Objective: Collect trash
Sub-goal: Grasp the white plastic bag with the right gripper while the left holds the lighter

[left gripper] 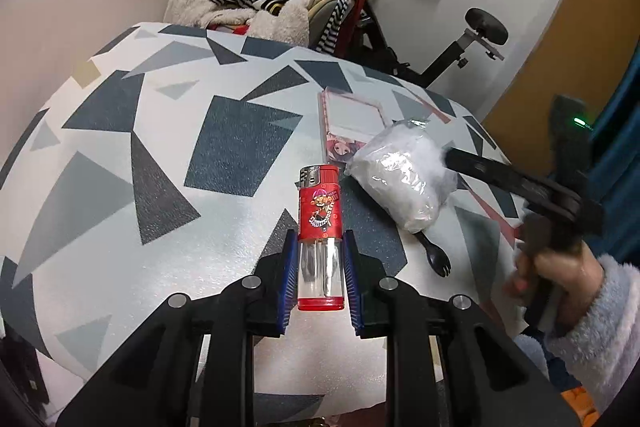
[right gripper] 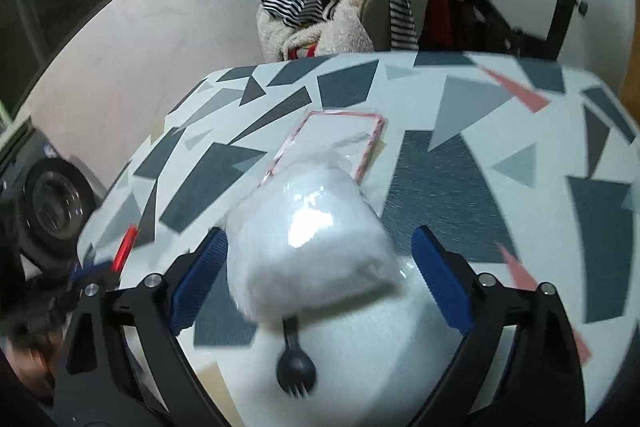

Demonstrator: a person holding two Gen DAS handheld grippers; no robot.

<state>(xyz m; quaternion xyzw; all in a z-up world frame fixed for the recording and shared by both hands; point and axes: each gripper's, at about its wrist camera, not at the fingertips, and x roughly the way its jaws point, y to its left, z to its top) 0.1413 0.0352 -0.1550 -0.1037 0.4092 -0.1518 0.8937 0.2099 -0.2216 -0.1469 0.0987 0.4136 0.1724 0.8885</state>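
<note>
One lighter is pinched between the blue pads of the left gripper, long axis running straight away from the camera along the fingers, metal striker end pointing outward over the table. Body is red with a cartoon sticker on the upper half, clear empty-looking tank on the lower half, red base cap nearest the camera; pads press on the clear section. One white plastic-wrapped bundle lies on the table just right of the lighter, crinkly film with glare, long axis roughly diagonal in the left view. Right gripper has its jaws spread wide around that bundle; left pad looks at or near the wrap, right pad clearly apart from it, so no grip yet. One black spork pokes out from under the bundle, tines toward the right camera. One flat pink-edged packet lies beyond the bundle, partly under it. One hand in a fuzzy sleeve holds the right gripper's handle. Right view is motion-blurred. Patterned cloth covers the table.
</note>
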